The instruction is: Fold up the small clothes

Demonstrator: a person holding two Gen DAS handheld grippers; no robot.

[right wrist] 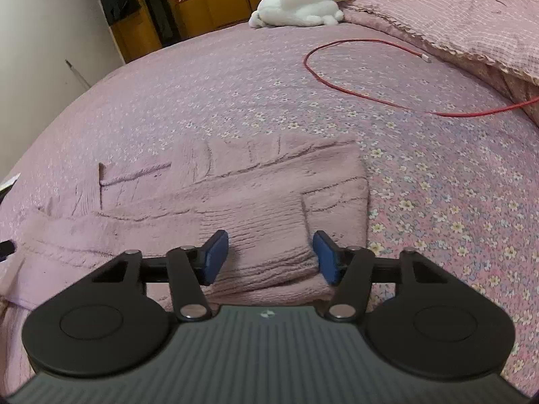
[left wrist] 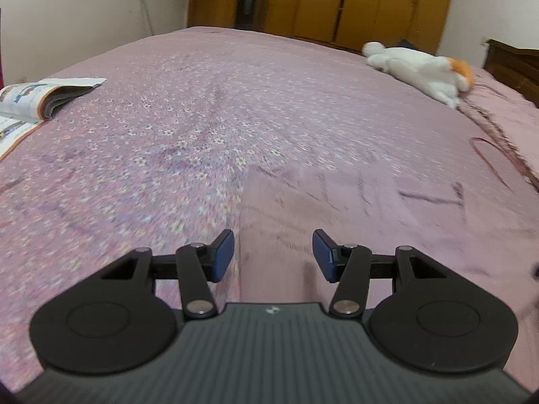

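A small mauve ribbed garment (right wrist: 235, 195) lies flat on the flowered pink bedspread (right wrist: 438, 185), with folded layers at its near edge. My right gripper (right wrist: 270, 257) is open just above that near folded edge, its blue pads either side of a fold, holding nothing. In the left wrist view the same garment (left wrist: 353, 208) lies ahead and to the right, blurred. My left gripper (left wrist: 273, 256) is open and empty over the garment's left edge.
An open magazine (left wrist: 37, 101) lies on the bed at the far left. A white and orange plush toy (right wrist: 303, 0) lies at the far side. A red cable (right wrist: 370, 94) loops across the bed. A rumpled pink blanket (right wrist: 471, 10) lies at the right.
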